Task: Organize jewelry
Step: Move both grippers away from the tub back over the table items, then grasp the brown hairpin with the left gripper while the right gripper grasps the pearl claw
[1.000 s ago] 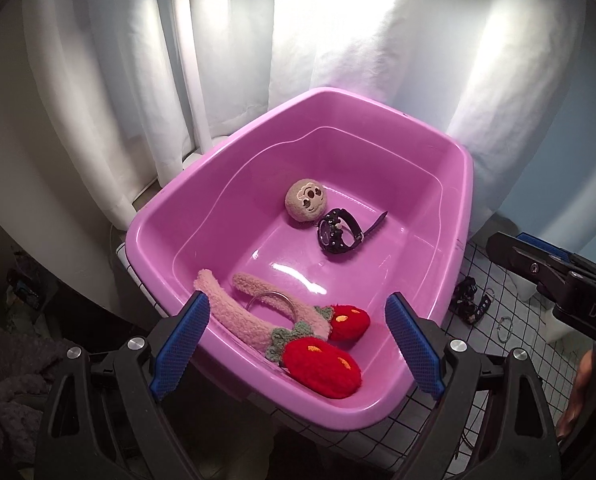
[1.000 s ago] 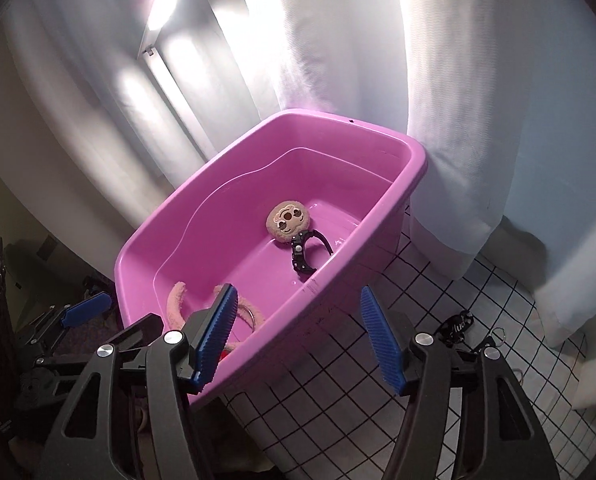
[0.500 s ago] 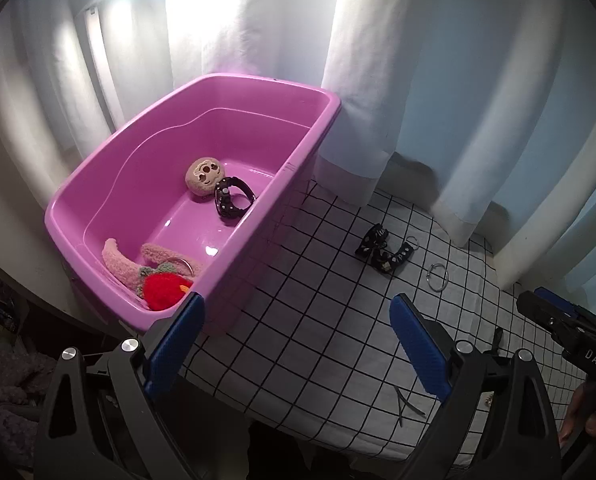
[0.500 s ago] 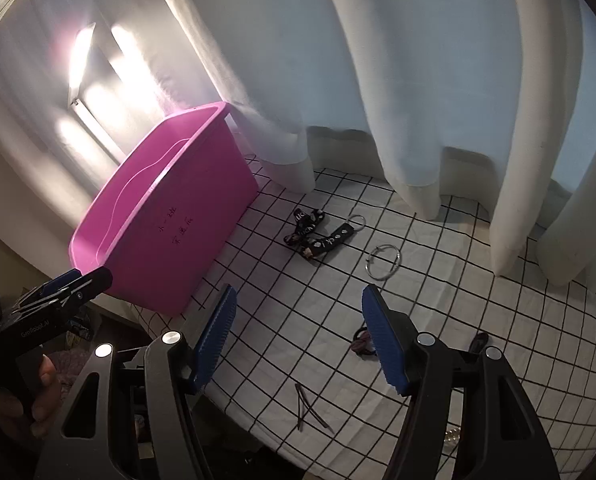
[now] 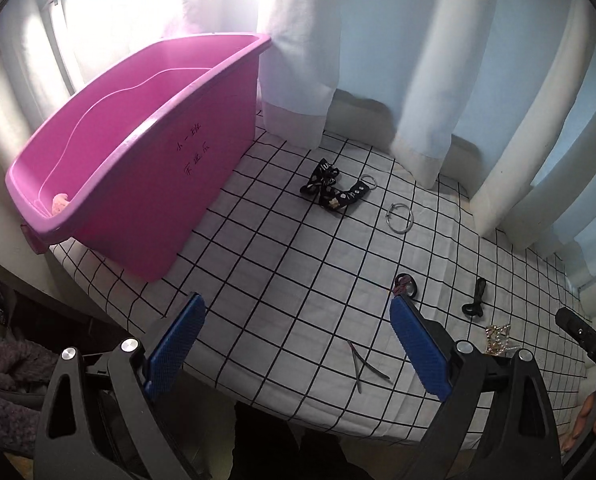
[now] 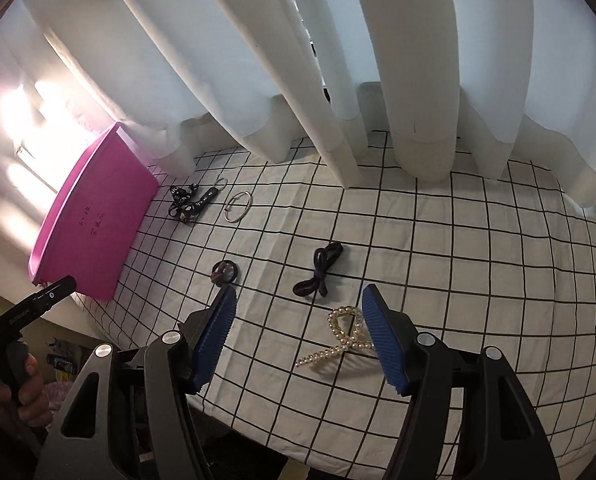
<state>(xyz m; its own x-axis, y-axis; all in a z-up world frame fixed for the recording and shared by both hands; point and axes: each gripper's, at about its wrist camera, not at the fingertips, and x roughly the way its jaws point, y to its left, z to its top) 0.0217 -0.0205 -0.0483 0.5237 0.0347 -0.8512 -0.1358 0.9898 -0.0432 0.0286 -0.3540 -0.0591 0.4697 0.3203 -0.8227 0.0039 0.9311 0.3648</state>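
Both tongs, left (image 5: 294, 344) and right (image 6: 298, 340), gape empty; your right hangs by the looped pearl hair clip (image 6: 343, 338), which may skid on the checked cloth (image 6: 457, 280).

The tub (image 5: 146, 160) is magenta pink. The cloth on the worktop (image 6: 457, 248) is white with a black grid. The curtains (image 6: 377, 60) are white. The tongs' pads (image 6: 214, 336) are blue. The pearl clip (image 6: 343, 340) is cream.

Your pink bin (image 5: 146, 160) hides its contents behind the near wall; only 1 fuzzy pink tip (image 5: 60, 203) shows.
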